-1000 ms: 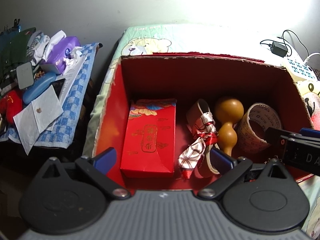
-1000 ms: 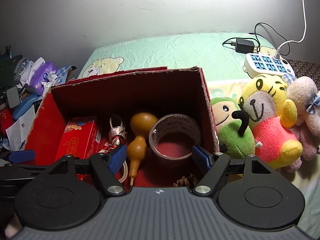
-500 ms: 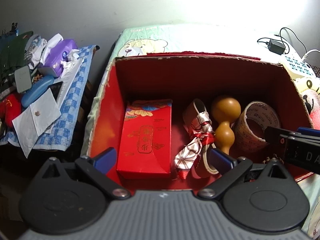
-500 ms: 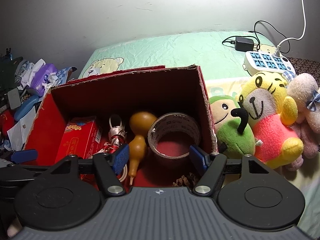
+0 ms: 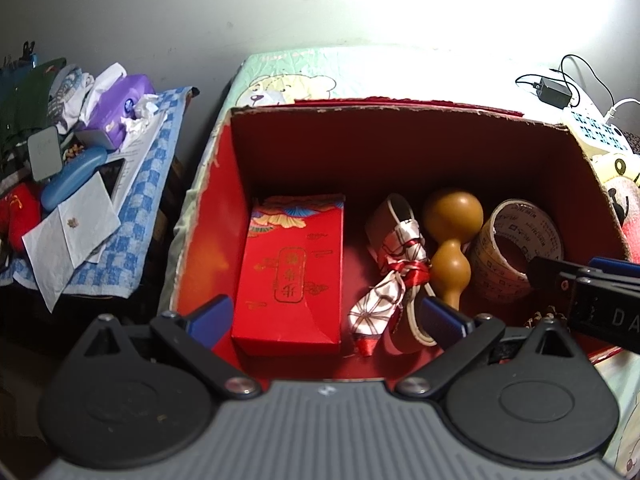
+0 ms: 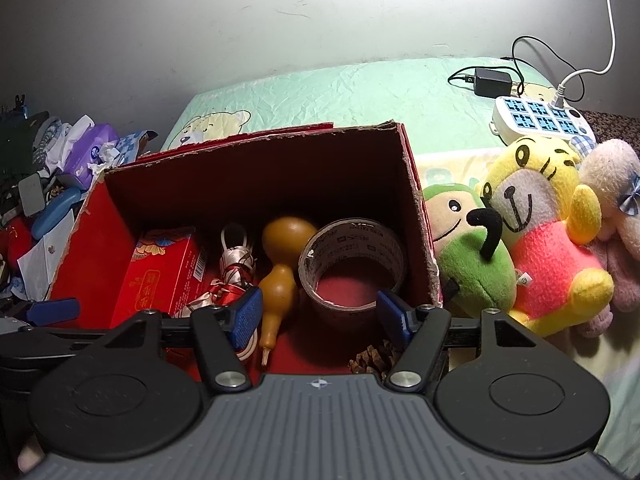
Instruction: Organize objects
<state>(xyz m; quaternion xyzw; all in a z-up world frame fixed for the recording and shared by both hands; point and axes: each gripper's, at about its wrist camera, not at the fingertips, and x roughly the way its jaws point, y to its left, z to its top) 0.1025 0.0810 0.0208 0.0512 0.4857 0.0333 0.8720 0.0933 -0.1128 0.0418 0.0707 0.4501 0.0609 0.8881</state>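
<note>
A red cardboard box (image 5: 208, 220) (image 6: 92, 248) stands open on the bed. Inside lie a red gift packet (image 5: 292, 268) (image 6: 160, 276), a ribboned strap bundle (image 5: 396, 264) (image 6: 236, 264), a brown gourd (image 5: 450, 244) (image 6: 282, 256), a roll of tape (image 5: 516, 256) (image 6: 352, 256) and a pine cone (image 6: 374, 356). My left gripper (image 5: 326, 316) is open and empty above the box's near edge. My right gripper (image 6: 320, 312) is open and empty, its jaws either side of the tape roll's near rim, just above it.
Plush toys, green (image 6: 468, 256), yellow and pink (image 6: 548, 232), and pale pink (image 6: 616, 216), lie right of the box. A power strip (image 6: 540, 120) and adapter (image 6: 492, 82) sit behind them. A cluttered blue-checked cloth (image 5: 132, 196) with tissues, papers and a case is left.
The right gripper's jaws have narrowed a little around the tape roll. The left gripper has shifted slightly, so the box sits a bit more left in view.
</note>
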